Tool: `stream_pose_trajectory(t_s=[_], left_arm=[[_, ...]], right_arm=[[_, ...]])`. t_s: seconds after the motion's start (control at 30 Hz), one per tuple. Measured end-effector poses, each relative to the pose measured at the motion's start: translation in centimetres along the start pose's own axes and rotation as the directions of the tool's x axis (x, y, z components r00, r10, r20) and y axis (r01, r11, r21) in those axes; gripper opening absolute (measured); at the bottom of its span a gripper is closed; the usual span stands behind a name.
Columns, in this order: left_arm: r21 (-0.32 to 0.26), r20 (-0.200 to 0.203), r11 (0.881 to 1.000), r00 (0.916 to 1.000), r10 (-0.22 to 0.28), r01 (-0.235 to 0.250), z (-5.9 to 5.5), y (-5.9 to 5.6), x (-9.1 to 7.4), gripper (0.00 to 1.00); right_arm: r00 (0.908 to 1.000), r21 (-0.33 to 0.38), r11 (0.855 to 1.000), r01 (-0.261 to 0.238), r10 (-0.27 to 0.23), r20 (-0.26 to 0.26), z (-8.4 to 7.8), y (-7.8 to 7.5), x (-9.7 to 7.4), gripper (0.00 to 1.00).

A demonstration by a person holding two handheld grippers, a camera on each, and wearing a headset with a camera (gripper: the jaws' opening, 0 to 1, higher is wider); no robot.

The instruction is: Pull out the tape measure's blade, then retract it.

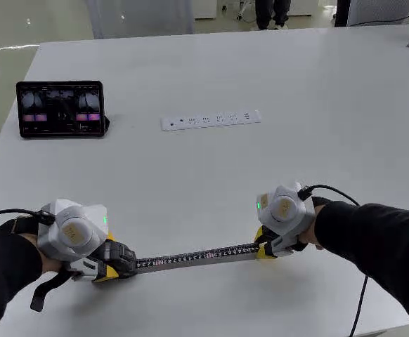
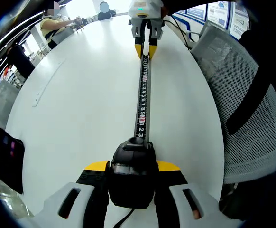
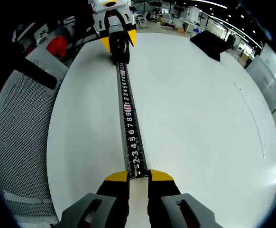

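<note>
Tape blade lies stretched between my two grippers, low on the white table.

My left gripper (image 2: 133, 167) is clamped on the black rounded case (image 2: 132, 185) at the near left of the table (image 1: 275, 77). My right gripper (image 3: 138, 176) pinches the end of the blade (image 3: 129, 118) between its yellow-tipped jaws. The blade is a thin, stiff strip with printed numbers, straight and flat on the smooth matte top. The head view shows a dark tablet (image 1: 61, 109) and a long white power strip (image 1: 210, 120) well behind. The gripper views show a grey mesh chair (image 2: 233, 95) beside the table edge.
</note>
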State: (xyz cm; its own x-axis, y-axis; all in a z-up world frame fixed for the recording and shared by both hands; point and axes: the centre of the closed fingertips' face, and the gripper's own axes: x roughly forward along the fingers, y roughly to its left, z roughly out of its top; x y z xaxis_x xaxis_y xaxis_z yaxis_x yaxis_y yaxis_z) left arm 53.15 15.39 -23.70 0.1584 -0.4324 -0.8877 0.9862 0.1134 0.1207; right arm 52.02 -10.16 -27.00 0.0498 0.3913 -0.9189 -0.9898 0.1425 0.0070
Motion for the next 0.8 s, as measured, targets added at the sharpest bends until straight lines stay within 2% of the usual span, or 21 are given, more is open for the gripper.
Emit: stream_pose_trajectory(t_s=[0.17, 0.37, 0.5, 0.67, 0.8], left_arm=[[0.006, 0.018, 1.000, 0.9998, -0.010, 0.010, 0.2, 0.1, 0.0, 0.32], [0.005, 0.006, 1.000, 0.9997, -0.023, 0.023, 0.3, 0.0, -0.1, 0.33], [-0.002, 0.011, 1.000, 0.9997, -0.024, 0.024, 0.3, 0.0, -0.3, 0.33], [-0.019, 0.022, 1.000, 0.9997, -0.009, 0.009, 0.6, 0.2, -0.7, 0.35], [-0.043, 0.038, 0.999, 0.9993, -0.003, 0.004, 0.8, 0.3, -1.4, 0.35]], right_arm=[[0.9992, -0.052, 0.999, -0.011, 0.009, -0.040, 0.0, 0.1, 0.1, 0.11], [0.9989, -0.057, 0.998, -0.014, 0.011, -0.046, 0.0, 0.1, 0.0, 0.12], [0.9991, -0.049, 0.999, -0.008, 0.006, -0.041, 0.0, 0.0, 0.0, 0.12], [0.9991, -0.076, 0.997, -0.005, 0.002, -0.043, 0.1, 0.0, 0.0, 0.14], [0.9998, -0.075, 0.997, -0.002, 0.001, -0.018, 1.0, 0.1, -0.5, 0.16]])
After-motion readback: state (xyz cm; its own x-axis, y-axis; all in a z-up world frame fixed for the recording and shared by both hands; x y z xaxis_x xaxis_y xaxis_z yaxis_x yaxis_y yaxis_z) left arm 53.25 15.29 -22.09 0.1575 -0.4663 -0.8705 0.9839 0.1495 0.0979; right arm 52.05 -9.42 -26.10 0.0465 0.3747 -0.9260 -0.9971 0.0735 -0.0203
